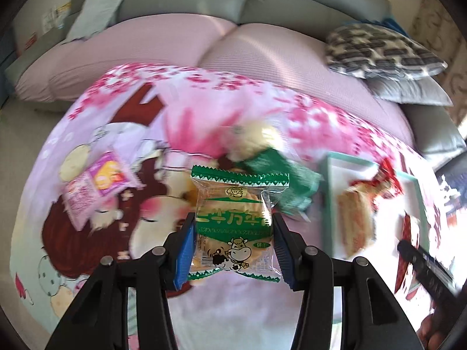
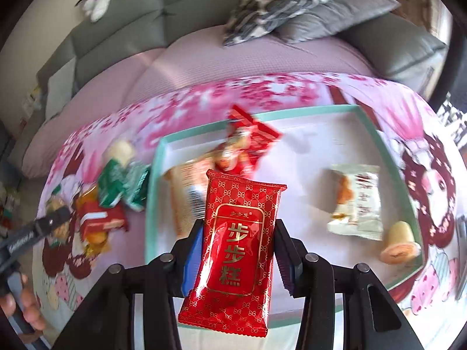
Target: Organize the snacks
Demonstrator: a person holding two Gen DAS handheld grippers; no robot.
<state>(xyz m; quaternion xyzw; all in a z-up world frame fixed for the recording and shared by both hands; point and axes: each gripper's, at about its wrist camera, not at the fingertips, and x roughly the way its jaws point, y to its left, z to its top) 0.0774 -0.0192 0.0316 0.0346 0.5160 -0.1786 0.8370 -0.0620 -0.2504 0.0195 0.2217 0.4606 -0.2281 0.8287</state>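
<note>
Two claws grip snacks — left claw point(image 1: 232, 246) cracker packet point(image 1: 233, 221), right claw point(image 2: 238, 250) red cake packet point(image 2: 233, 250).

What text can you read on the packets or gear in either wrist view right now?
"步步糕": gold characters down the red packet held in the right gripper; the small line above them is too small to read.
"饼干": small green tag on the cow biscuit packet held in the left gripper. Its big green characters and the Latin line beneath are partly covered and blurred.
Pink packet and tray snacks: blurred, unreadable.
</note>
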